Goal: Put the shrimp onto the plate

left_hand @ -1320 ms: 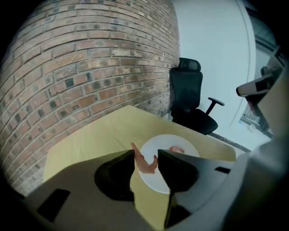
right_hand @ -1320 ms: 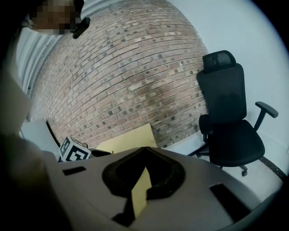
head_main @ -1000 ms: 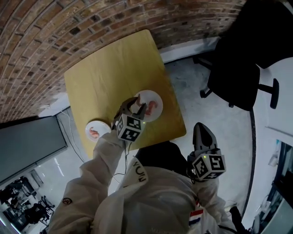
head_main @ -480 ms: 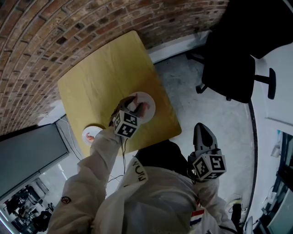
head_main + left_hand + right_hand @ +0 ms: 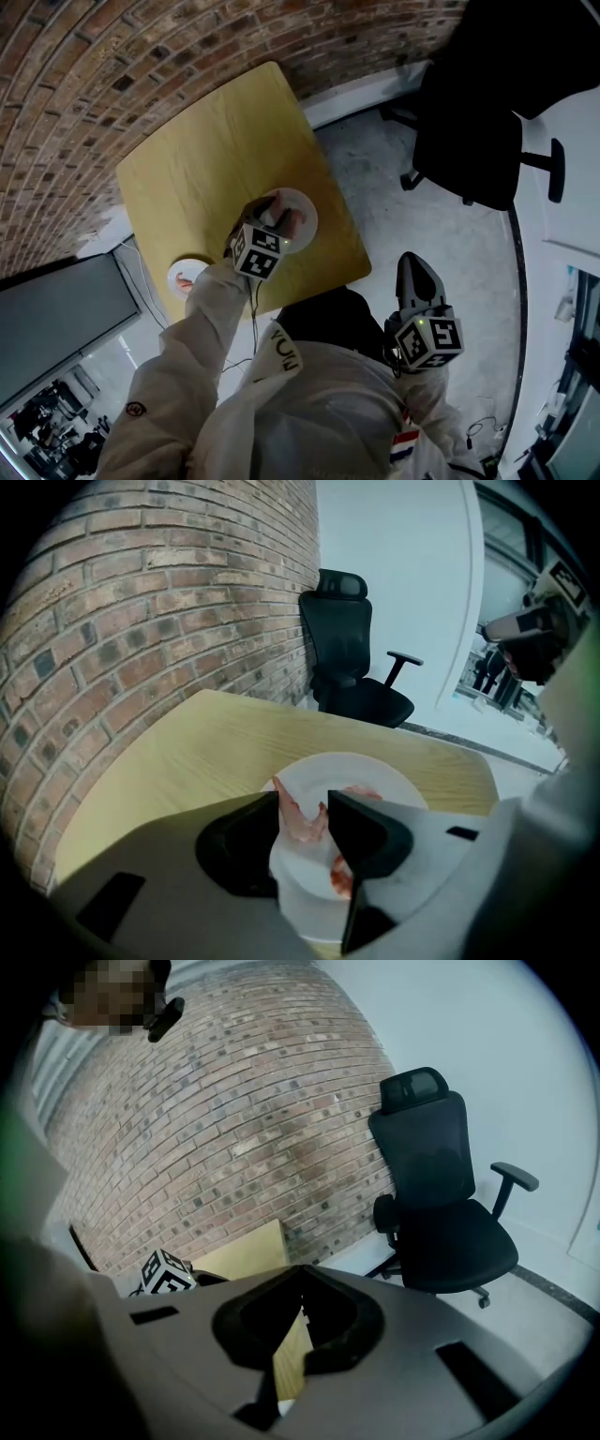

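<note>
Left gripper (image 5: 303, 797) is clamped on a shrimp (image 5: 305, 825), which we hold over the white plate (image 5: 384, 785); whether it touches the plate we cannot tell. A second shrimp (image 5: 339, 876) lies there. We judge the shrimp light, soft and a bit slick, so a gentle pinch across the thick curved body suits it better than the thin tail. It looks pink and glossy. The plate is round and smooth, on a pale wood-grain counter (image 5: 178, 752). Right gripper (image 5: 300, 1274) hangs off the counter, jaws together and empty.
</note>
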A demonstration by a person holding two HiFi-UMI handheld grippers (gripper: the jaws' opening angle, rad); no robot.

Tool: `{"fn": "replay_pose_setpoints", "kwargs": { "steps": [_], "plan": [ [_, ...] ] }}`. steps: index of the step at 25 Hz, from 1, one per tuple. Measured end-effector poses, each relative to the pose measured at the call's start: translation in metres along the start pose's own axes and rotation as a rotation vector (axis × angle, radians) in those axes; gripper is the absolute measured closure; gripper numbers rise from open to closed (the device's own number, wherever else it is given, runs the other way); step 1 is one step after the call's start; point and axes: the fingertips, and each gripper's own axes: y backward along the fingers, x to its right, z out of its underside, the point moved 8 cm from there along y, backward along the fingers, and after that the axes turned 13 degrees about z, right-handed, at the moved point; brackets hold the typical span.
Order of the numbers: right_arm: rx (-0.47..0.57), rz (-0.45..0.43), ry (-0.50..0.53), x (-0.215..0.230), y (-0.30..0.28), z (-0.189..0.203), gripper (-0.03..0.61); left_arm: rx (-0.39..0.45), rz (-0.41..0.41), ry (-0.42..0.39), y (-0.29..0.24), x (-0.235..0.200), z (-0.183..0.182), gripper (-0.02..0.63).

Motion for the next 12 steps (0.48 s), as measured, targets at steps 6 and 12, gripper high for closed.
{"fn": "replay_pose_setpoints", "kwargs": {
  "steps": [6, 12],
  "plan": [
    [-0.005, -0.001, 0.003, -0.0036, -0.0012, 0.0009, 0.555, 0.036, -0.011, 0.033, 0.0007, -0.0023, 0.0003, 0.448],
    [-0.009, 0.0, 0.007, -0.0072, -0.0012, 0.0031, 0.555, 0.045, -0.005, 0.044, 0.0, -0.0019, 0.0024, 0.446]
  ]
}}
